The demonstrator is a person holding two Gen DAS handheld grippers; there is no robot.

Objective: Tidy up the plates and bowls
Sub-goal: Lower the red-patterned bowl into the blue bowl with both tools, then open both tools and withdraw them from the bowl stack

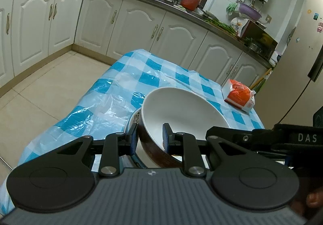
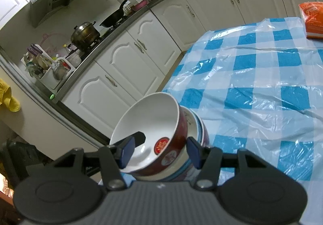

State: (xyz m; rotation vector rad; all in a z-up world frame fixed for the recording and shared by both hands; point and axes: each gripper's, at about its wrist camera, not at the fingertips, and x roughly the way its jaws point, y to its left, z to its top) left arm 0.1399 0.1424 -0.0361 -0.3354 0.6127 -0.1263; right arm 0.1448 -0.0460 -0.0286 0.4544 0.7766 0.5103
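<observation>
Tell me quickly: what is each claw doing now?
Left claw: shut on the red bowl's rim.
Right claw: open, around the same bowl's wall, not gripping it.

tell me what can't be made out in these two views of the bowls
- Left wrist view: the patterned bowl is mostly hidden behind the red bowl, which the left gripper pinches at its rim.
- Right wrist view: how many bowls sit under the red bowl is unclear; the right gripper body cuts off the stack's base.
- Orange packet: print too small, cut by the frame edge.

Cool indoor light, sharp (fisheye-bent edges)
</observation>
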